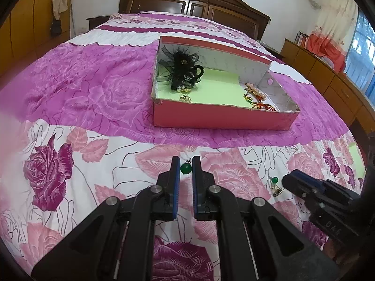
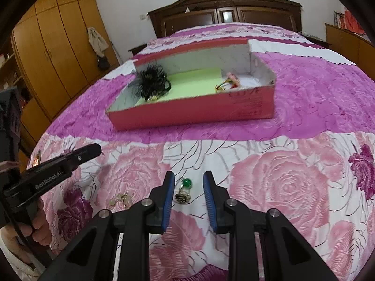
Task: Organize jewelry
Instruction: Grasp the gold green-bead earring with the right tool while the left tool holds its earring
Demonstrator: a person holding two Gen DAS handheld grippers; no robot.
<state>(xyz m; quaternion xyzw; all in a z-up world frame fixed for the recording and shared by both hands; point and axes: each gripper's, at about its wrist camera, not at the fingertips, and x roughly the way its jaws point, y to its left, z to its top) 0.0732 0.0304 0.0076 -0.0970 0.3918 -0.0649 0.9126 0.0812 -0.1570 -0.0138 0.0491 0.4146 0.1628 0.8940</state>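
Landmark: we place everything against the red shoebox lid (image 1: 220, 114) lying on the floral bedspread (image 1: 93, 93)
Left gripper (image 1: 186, 164): we hold it over the bedspread on the near side of the lid, its fingers narrow around a green bead earring (image 1: 186, 168); whether they press it we cannot tell
Right gripper (image 2: 188, 182): also nearer than the lid, fingers wide apart, a second green bead earring (image 2: 184, 190) lying between them on the cloth
Pearl earrings (image 2: 120, 199): on the bedspread just left of our right gripper, well short of the lid
Inside the lid: a black feather hair clip (image 1: 181, 66) at its left end, a gold earring (image 1: 185, 97) by the front wall, red and gold bangles (image 1: 257, 99) at the right end
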